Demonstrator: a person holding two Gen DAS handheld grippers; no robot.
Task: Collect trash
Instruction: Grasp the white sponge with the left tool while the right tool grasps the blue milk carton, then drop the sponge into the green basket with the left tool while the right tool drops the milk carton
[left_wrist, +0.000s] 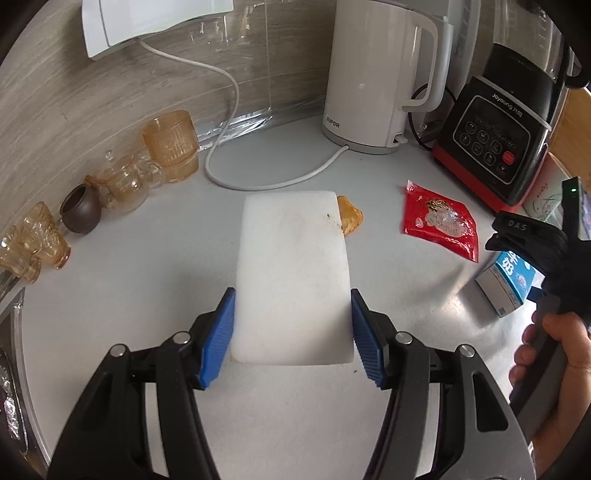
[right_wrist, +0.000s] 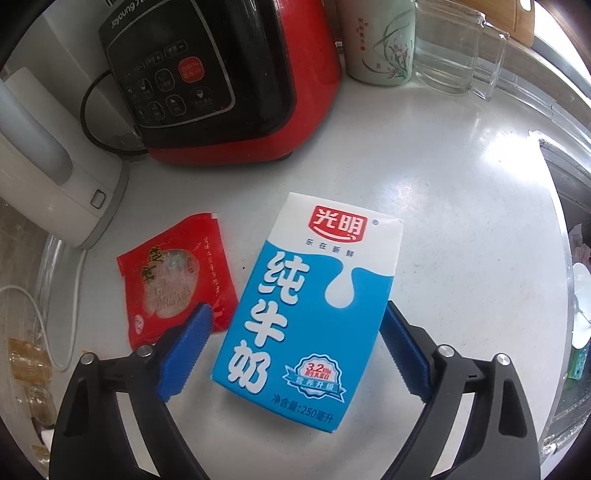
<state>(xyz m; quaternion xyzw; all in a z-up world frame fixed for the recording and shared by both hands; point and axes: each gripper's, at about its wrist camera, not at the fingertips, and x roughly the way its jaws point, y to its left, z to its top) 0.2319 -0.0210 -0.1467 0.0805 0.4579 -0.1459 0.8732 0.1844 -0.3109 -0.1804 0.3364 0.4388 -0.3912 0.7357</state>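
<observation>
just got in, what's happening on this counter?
A person is clearing trash with two handheld grippers. The left gripper is shut on a white foam block, held above the counter. The right gripper straddles a milk carton lying flat; its jaws are open and not clamping it yet. A red wrapper lies beside the carton, and an orange scrap shows behind the block, neither picked up.

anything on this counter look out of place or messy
Yes. A torn-open red wrapper lies flat beside the milk carton, which lies on its side between the right gripper's open jaws. An orange scrap peeks from behind the stained white block that the left gripper holds.
</observation>
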